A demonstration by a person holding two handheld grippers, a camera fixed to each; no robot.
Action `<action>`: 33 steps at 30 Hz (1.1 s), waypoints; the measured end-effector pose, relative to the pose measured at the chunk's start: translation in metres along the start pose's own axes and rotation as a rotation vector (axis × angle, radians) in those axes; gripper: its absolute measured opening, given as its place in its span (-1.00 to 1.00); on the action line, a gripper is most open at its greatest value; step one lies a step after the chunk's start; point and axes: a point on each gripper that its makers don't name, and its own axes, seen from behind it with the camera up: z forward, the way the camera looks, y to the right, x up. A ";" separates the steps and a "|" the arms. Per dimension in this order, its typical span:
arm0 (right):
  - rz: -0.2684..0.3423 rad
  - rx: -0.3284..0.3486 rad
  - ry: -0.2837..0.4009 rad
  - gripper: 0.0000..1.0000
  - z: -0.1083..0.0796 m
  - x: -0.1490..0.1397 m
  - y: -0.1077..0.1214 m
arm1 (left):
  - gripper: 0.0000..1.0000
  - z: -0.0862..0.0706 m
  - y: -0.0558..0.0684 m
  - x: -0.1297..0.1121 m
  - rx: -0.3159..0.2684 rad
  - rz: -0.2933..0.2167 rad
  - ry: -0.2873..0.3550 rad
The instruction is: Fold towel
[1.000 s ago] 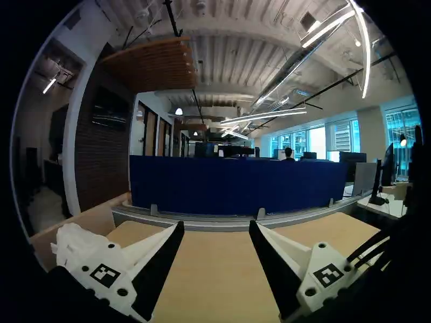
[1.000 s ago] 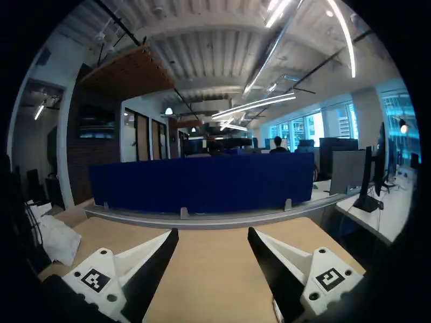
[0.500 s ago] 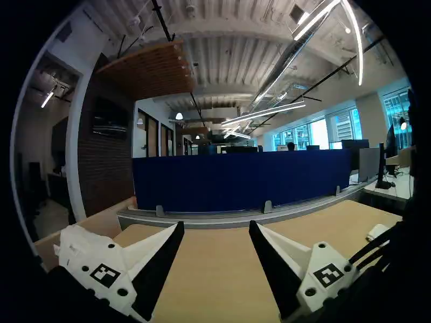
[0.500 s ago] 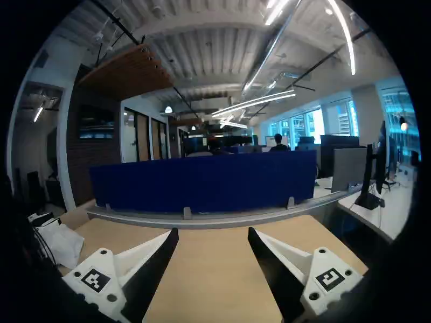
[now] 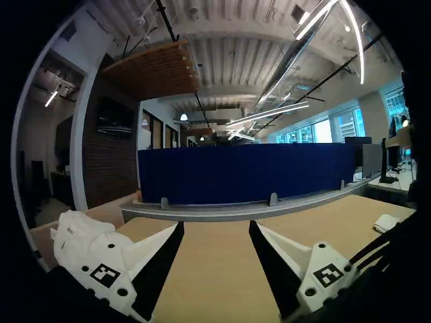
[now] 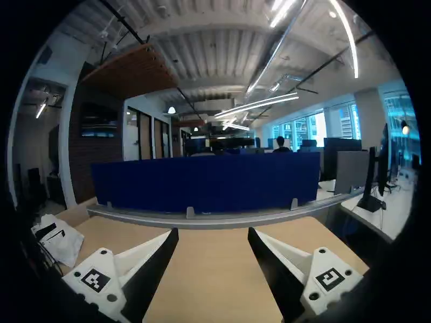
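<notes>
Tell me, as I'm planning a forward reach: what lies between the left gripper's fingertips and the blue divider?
Bare wooden tabletop, then the grey rail under the blue divider; the left gripper view shows it ahead of the left gripper.

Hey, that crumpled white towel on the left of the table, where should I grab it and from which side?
Probably pinch the raised fold at the top of the towel, coming in from the side nearest the open left gripper. It lies bunched in a heap, and no flat edge shows.
</notes>
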 end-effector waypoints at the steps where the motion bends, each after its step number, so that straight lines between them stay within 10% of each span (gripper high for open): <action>1: 0.000 0.000 0.004 1.00 0.000 -0.001 0.000 | 0.78 -0.001 0.000 -0.005 0.001 0.002 0.001; 33: -0.006 0.005 0.011 1.00 0.007 -0.033 0.000 | 0.78 -0.005 -0.010 -0.104 0.022 -0.035 -0.022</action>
